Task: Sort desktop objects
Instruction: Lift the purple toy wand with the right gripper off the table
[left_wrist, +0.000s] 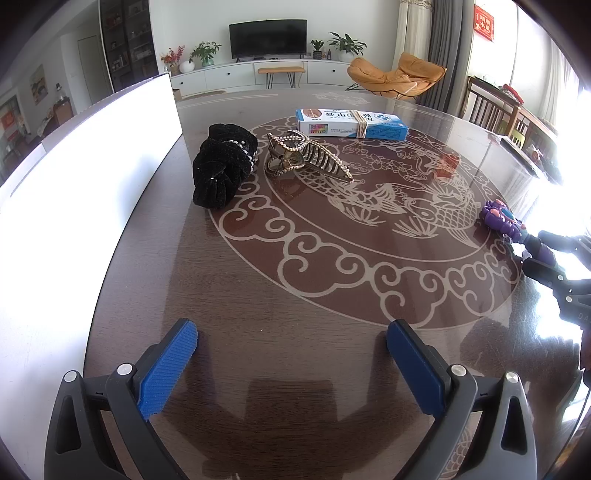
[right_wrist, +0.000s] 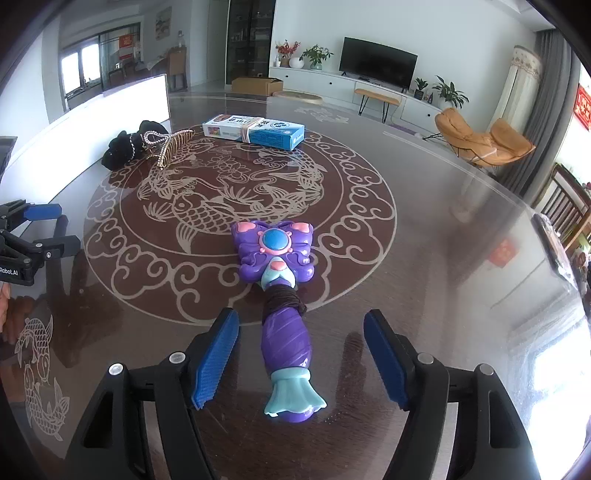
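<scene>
Glossy plastic wand (right_wrist: 275, 258), velvety black scrunchie (left_wrist: 221, 166), metal claw clip (left_wrist: 303, 157), glassy tabletop (left_wrist: 314, 350)

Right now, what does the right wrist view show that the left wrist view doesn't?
Right wrist only: the whole purple butterfly toy wand, lying on the table between the open right gripper, pads clear of its handle; a cardboard box on the floor.

Left wrist only: the open left gripper with nothing between its fingers.

Both: black velvet scrunchie, gold claw hair clip, blue-and-white carton, dark fish-patterned table.

purple butterfly wand (right_wrist: 282, 295) lying flat on table (right_wrist: 424, 221).
</scene>
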